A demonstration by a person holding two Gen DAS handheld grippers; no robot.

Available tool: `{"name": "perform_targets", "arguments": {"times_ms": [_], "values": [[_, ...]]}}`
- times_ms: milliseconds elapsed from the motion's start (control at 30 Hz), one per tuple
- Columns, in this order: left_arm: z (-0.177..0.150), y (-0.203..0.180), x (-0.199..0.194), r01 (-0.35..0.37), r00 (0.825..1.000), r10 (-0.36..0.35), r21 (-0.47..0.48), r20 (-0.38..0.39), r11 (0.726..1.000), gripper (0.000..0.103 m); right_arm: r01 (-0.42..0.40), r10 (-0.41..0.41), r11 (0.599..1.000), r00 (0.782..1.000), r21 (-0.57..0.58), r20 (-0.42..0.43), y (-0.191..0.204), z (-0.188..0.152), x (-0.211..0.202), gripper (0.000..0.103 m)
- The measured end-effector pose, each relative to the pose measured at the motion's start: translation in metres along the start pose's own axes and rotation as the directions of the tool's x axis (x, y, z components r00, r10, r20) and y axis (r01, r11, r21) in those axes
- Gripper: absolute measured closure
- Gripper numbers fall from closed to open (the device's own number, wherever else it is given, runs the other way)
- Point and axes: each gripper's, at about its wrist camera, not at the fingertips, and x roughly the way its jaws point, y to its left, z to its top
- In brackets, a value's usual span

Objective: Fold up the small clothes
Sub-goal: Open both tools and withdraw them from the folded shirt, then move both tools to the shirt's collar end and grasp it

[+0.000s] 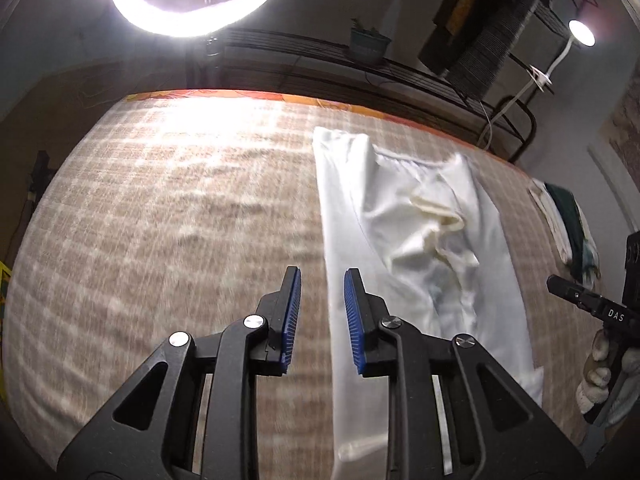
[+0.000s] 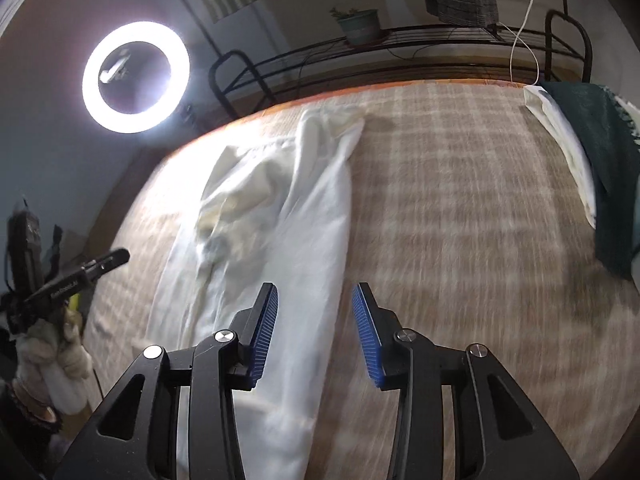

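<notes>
A white garment (image 1: 416,240) lies lengthwise on the checked beige bedspread (image 1: 160,220), partly folded, with a rumpled bunch near its middle. My left gripper (image 1: 322,276) is open and empty, hovering above the garment's left edge near its near end. In the right wrist view the same garment (image 2: 280,220) lies left of centre. My right gripper (image 2: 316,292) is open and empty, above the garment's right edge. Each gripper shows at the edge of the other's view, held by a gloved hand (image 1: 604,372).
A stack of folded clothes, dark green on white (image 2: 592,152), lies at the bed's right side. A bright ring light (image 2: 136,76) stands behind the bed's far left. A black metal rack with a potted plant (image 2: 360,24) runs along the far edge.
</notes>
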Motion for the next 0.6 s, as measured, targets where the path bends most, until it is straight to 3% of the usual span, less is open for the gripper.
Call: {"name": "perform_targets", "arguments": {"times_ms": [133, 267, 433, 467, 533, 600], "values": [[0.025, 0.003, 0.026, 0.005, 1.0, -0.005, -0.013, 0.022, 1.0, 0.082, -0.06, 0.057, 0.995, 0.998, 0.075, 0.039, -0.025, 0.032, 0.023, 0.065], [0.044, 0.007, 0.062, 0.041, 0.999, -0.039, -0.078, 0.024, 0.996, 0.082, -0.11, 0.108, 0.981, 0.994, 0.158, 0.025, -0.047, 0.056, 0.06, 0.065], [0.059, 0.0, 0.098, 0.03, 0.999, -0.029, -0.055, 0.019, 0.998, 0.082, -0.166, 0.167, 0.975, 0.986, 0.146, 0.007, -0.049, 0.076, 0.09, 0.065], [0.06, -0.001, 0.102, 0.029, 0.999, -0.028, -0.051, 0.017, 0.998, 0.082, -0.163, 0.164, 0.979, 0.986, 0.122, 0.003, -0.046, 0.081, 0.095, 0.072], [0.063, -0.004, 0.111, 0.013, 1.0, -0.012, -0.045, 0.014, 0.999, 0.082, -0.132, 0.134, 0.988, 0.991, 0.079, -0.023, -0.041, 0.088, 0.099, 0.101], [0.065, -0.003, 0.117, 0.01, 1.0, -0.01, -0.044, 0.007, 0.999, 0.082, -0.017, 0.016, 1.0, 0.999, -0.019, -0.05, -0.034, 0.093, 0.102, 0.103]]}}
